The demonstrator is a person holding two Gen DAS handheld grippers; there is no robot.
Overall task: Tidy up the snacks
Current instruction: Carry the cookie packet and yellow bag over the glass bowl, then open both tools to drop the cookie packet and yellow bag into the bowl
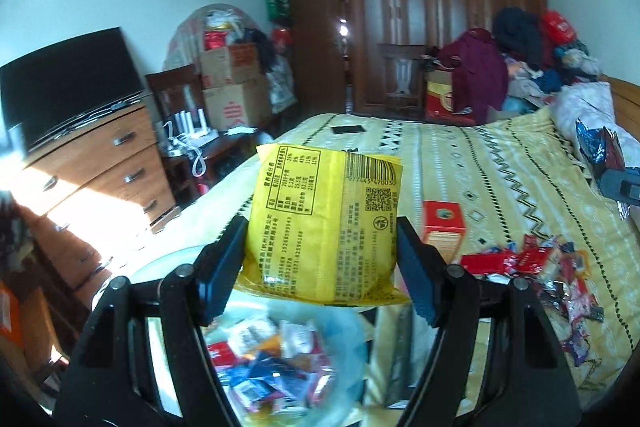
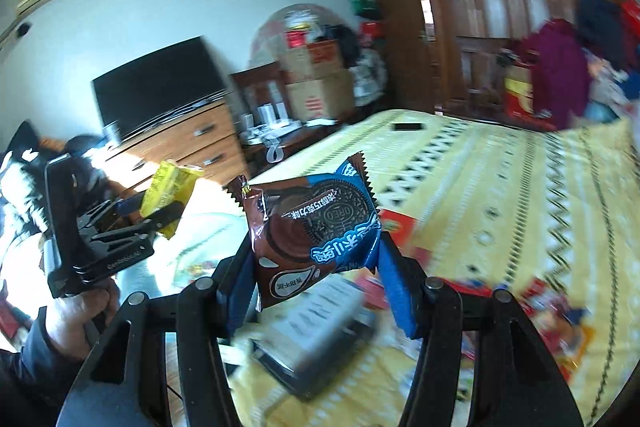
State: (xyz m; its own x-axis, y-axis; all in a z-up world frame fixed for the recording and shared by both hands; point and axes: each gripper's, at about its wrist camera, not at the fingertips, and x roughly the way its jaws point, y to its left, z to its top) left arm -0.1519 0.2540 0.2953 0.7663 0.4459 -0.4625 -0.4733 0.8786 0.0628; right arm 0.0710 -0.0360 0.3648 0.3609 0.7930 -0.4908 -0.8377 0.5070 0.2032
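While the left gripper clamps a yellow pack above the bag for dropping, the right gripper grips an Oreo pack.

In the left wrist view the snacks in the clear bag at 6 o'clock are too blurred to name, and the yellow packet hides the bed behind it. In the right wrist view the grey box at 6 o'clock and the wrappers at 4 o'clock are smeared beyond reading.
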